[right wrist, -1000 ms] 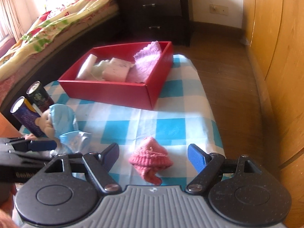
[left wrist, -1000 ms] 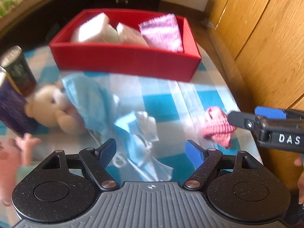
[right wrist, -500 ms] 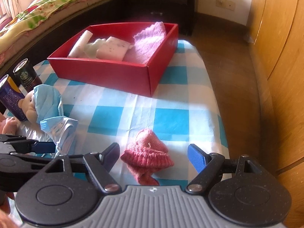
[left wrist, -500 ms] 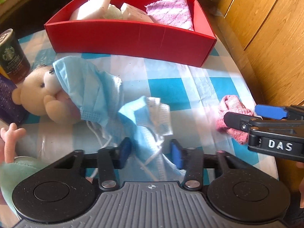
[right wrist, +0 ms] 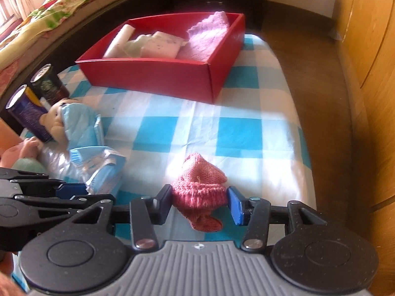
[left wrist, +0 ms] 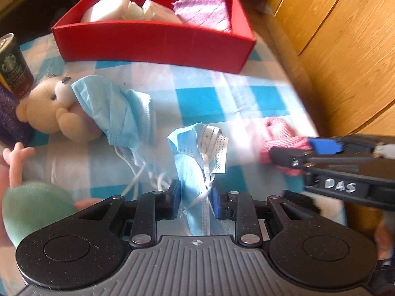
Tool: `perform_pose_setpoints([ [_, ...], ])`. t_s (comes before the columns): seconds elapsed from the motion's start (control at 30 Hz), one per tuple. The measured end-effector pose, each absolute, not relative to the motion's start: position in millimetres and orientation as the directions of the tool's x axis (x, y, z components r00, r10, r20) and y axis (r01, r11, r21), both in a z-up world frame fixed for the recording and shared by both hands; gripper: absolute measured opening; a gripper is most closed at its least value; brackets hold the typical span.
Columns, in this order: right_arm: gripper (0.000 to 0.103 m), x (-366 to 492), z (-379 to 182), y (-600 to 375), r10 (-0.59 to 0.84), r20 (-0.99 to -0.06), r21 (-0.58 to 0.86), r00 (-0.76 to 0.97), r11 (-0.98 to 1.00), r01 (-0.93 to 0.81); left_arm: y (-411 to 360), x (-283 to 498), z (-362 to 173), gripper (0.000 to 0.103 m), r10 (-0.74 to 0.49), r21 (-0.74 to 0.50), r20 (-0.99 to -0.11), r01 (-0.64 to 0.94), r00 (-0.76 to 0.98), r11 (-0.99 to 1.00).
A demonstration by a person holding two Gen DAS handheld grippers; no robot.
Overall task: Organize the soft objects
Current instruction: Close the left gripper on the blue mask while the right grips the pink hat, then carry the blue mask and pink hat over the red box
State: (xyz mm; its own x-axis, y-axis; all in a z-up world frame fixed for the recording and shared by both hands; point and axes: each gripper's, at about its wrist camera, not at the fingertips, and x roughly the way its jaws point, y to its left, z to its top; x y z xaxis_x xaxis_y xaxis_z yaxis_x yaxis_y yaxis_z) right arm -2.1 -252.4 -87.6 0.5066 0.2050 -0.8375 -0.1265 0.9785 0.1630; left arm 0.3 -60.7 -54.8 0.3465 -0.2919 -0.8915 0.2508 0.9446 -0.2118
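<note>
My left gripper (left wrist: 195, 197) is shut on a crumpled blue face mask (left wrist: 197, 148), which stands up between the jaws above the checked cloth. My right gripper (right wrist: 200, 201) is closed around a pink knitted hat (right wrist: 198, 185), both jaws touching its sides; the hat lies on the cloth. The hat (left wrist: 281, 135) and the right gripper also show at the right of the left wrist view. A red box (left wrist: 153, 39) at the back holds white folded pieces and a purple cloth (left wrist: 205, 12). A second blue mask (left wrist: 116, 108) lies over a cream teddy bear (left wrist: 47, 108).
Two cans (right wrist: 37, 98) stand at the left edge beside the bear. A pink and green soft toy (left wrist: 27, 197) lies at the near left. A wooden wardrobe (right wrist: 370, 74) is to the right, beyond the table edge. A bed (right wrist: 49, 12) is at the back left.
Both grippers have closed: the left on the blue mask, the right on the pink hat. Both were wide open a second ago. The left has lifted the mask a little.
</note>
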Motion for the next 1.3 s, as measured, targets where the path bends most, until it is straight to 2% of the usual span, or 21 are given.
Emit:
perform_pose_setpoints([
  [0.3,0.024,-10.9,-62.5,-256.6,0.283,-0.777,0.252,0.562,0.958,-0.135,-43.6,-6.1,-7.9,0.026,-0.366,-0.288,-0.815,0.234,0.449,0.929],
  [0.73,0.024,-14.4,-27.0,-249.1,0.335,-0.673,0.288,0.660,0.940,-0.184,-38.1,1.5,15.1,0.026,-0.281,-0.193,-0.776,0.211,0.564,0.958],
  [1.1,0.024,1.4,-1.4,-235.9,0.310,-0.585,0.241,0.750,0.949,-0.204,-42.8,17.0,31.6,0.027,-0.242,-0.139,-0.732,0.209,0.637,0.968],
  [1.2,0.024,7.4,0.8,-236.6,0.301,-0.578,0.237,0.759,0.951,-0.197,-41.0,21.6,32.0,0.023,-0.250,-0.145,-0.729,0.214,0.637,0.966],
  [1.3,0.024,8.4,2.3,-242.8,0.297,-0.569,0.248,0.767,0.951,-0.185,-37.7,24.2,28.2,0.017,-0.304,-0.210,-0.738,0.222,0.603,0.952],
])
